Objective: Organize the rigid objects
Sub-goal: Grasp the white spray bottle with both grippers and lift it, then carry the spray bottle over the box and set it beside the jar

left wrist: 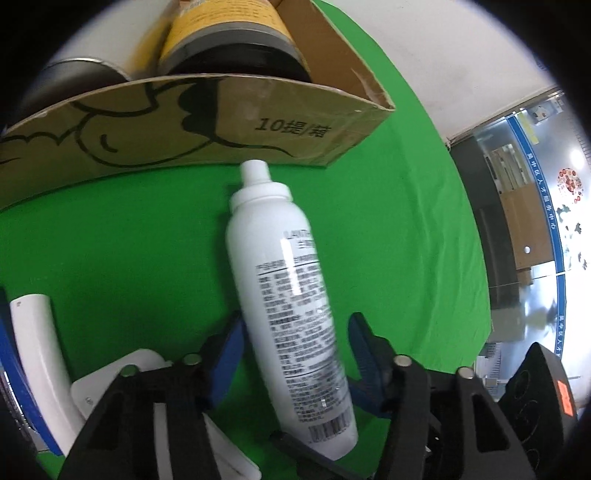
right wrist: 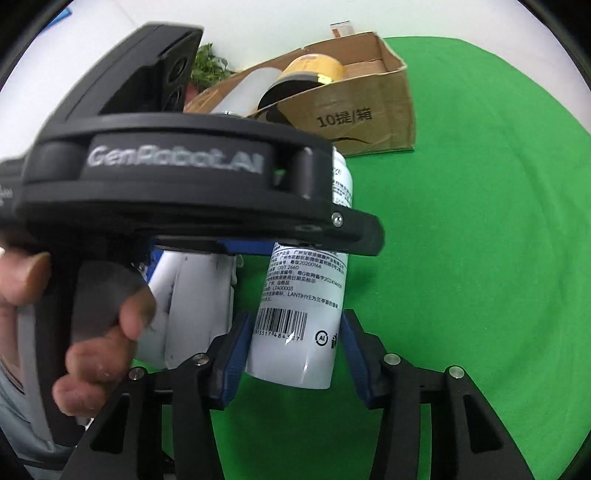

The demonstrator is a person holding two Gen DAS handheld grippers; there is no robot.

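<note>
- Nearest the lens in the left wrist view is the left tool (left wrist: 295, 354): its blue pads flank the lower half of a white spray bottle (left wrist: 288, 306). The left pad touches the bottle; a sliver of green shows at the right pad, so I cannot tell whether the grip is firm.
- The right tool (right wrist: 295, 347) brackets the same bottle (right wrist: 299, 325) near its base at the barcode. A narrow gap shows on the right side; whether it is gripping I cannot tell.
- The bottle's long axis runs from the tools toward 12 o'clock, cap leading, tilted slightly to 11.
- Ahead at 12 o'clock stands the cardboard box (left wrist: 229, 122), open-topped, its near wall just past the cap. That wall is what the bottle must clear, I judge.
- In the box: a yellow-labelled canister (left wrist: 229, 33) and a grey cylinder (left wrist: 74, 74).
- At 8 o'clock, white plastic pieces (left wrist: 37, 350) lie on the green tabletop (left wrist: 388, 240).
- A hand (right wrist: 92, 332) holds the left tool's grip.
</note>
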